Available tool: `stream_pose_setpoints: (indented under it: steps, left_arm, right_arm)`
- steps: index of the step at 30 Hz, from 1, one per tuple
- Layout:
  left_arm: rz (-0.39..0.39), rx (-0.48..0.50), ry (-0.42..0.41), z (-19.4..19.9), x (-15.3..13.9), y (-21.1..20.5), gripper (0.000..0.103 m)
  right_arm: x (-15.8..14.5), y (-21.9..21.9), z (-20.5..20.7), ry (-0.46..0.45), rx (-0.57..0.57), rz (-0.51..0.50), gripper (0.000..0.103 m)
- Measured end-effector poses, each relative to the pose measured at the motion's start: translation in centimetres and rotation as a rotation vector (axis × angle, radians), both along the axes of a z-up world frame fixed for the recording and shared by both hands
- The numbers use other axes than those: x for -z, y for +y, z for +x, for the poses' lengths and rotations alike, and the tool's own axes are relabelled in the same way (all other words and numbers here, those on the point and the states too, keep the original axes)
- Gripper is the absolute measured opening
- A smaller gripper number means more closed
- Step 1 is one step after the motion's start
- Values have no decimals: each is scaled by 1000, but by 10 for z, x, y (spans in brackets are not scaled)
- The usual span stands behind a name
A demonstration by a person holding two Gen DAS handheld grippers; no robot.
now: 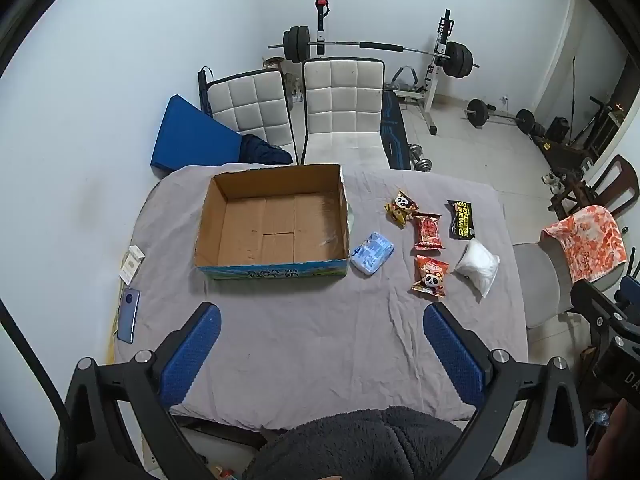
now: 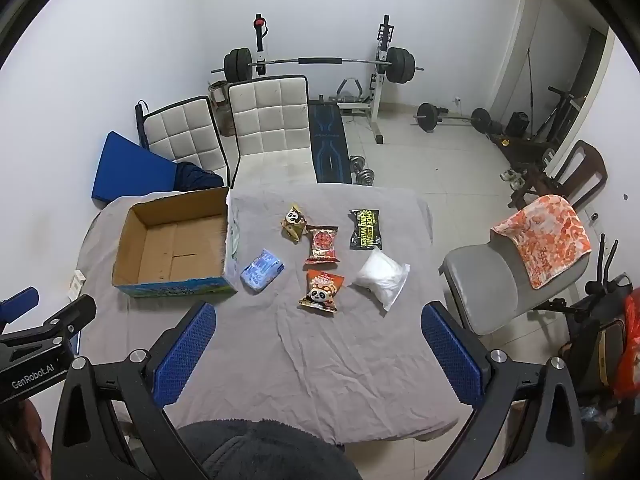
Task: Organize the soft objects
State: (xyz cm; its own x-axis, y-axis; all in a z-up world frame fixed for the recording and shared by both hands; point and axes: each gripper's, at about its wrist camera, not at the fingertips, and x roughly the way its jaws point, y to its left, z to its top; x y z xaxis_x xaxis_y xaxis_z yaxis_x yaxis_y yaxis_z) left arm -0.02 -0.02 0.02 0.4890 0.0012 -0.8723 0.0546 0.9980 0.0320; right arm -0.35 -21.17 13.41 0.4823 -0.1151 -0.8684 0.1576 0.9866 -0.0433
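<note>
An empty open cardboard box point(image 1: 276, 224) point(image 2: 176, 246) stands on the grey-clothed table point(image 1: 304, 344) point(image 2: 320, 360). Right of it lie a blue tissue pack point(image 1: 372, 254) point(image 2: 262, 269), a yellow panda snack point(image 1: 401, 207) point(image 2: 294, 222), a red snack bag point(image 1: 428, 232) point(image 2: 323, 245), an orange panda snack point(image 1: 430, 277) point(image 2: 321, 290), a black wipes pack point(image 1: 461, 219) point(image 2: 365, 229) and a white soft bag point(image 1: 478, 266) point(image 2: 382, 275). My left gripper point(image 1: 320, 354) and right gripper point(image 2: 318, 354) are open and empty above the table's near side.
A phone point(image 1: 129, 315) and a small white box point(image 1: 132, 264) lie at the table's left edge. Two white chairs point(image 1: 340, 108) stand behind the table. A grey chair with an orange towel point(image 2: 544, 240) stands at the right. Gym weights point(image 2: 320, 62) stand at the back.
</note>
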Motion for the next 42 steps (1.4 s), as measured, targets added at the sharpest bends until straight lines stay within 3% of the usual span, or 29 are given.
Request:
stream_pose_setpoints:
  steps: [8, 42]
  left_arm:
    - [-42, 9, 11, 0, 0, 4, 103]
    - [-34, 34, -16, 3, -6, -14, 103]
  right_arm:
    - [0, -1, -1, 6, -5, 25, 103]
    - [6, -4, 2, 18, 11, 13, 103]
